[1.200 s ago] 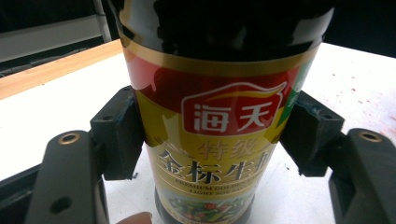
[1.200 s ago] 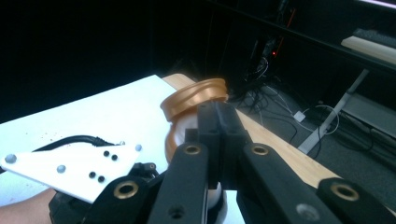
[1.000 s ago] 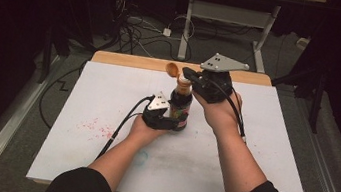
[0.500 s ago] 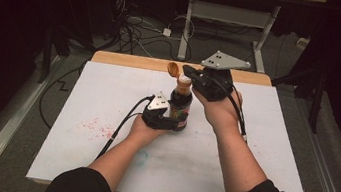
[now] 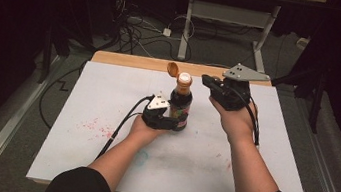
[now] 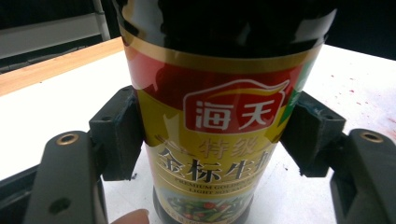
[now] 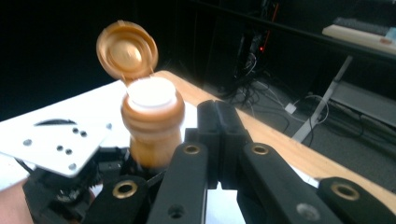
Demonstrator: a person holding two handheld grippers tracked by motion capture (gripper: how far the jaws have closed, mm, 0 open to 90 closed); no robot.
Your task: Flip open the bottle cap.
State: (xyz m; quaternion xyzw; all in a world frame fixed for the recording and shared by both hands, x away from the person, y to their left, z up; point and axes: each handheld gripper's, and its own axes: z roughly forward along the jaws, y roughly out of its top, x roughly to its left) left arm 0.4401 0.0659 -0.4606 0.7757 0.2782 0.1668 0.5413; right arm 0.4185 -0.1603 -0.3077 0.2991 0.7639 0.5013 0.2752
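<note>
Right gripper [image 5: 208, 81] has drawn back — off the bottle [image 5: 180, 108].

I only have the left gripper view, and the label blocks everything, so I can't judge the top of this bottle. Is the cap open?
Observer: Yes. In the right gripper view the flip cap stands hinged back, with the white spout uncovered.
Operator: Where is the other tool?
Observer: In the high view the right tool hangs beside the neck of the bottle, apart from it, jaws shut on nothing.
Operator: Is the bottle standing or lifted?
Observer: It stands upright on the white table top, with the left tool clamped low on its body.
</note>
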